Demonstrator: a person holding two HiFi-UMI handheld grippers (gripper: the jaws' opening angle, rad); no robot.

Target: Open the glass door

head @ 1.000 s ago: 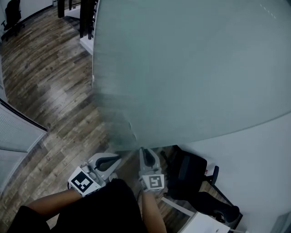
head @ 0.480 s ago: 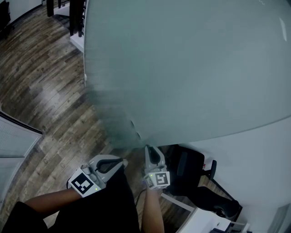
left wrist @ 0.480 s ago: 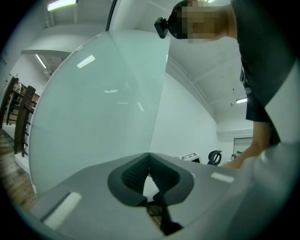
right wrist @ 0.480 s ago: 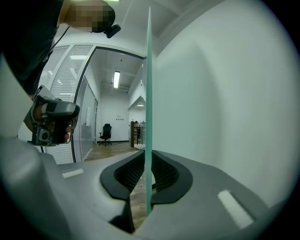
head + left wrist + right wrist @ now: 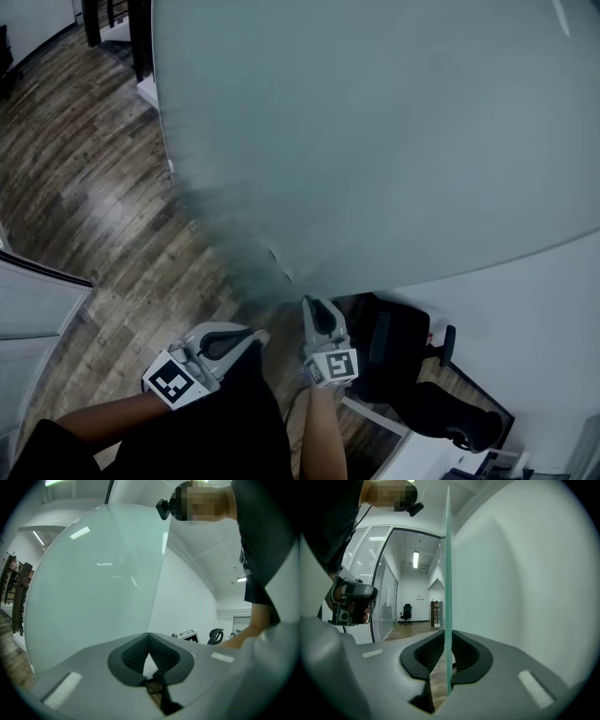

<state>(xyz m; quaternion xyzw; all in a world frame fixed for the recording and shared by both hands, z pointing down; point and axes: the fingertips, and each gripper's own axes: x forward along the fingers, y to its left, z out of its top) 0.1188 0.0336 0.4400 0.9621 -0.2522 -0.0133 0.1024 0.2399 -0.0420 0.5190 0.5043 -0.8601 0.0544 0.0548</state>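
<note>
You look to be mid-pull. Your right gripper (image 5: 447,641) pinches the door (image 5: 375,141) at its free edge, near 6 o'clock, with the pane filling 11 to 3. Your left gripper (image 5: 149,637), at 7 o'clock, is closed and empty. Next, hold the pinch and follow the door's arc without twisting.

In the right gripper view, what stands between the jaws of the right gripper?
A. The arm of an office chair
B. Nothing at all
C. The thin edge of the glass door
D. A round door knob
C: in the right gripper view the greenish edge of the glass door runs straight up between the two dark pads of the right gripper, which close on it.
</note>
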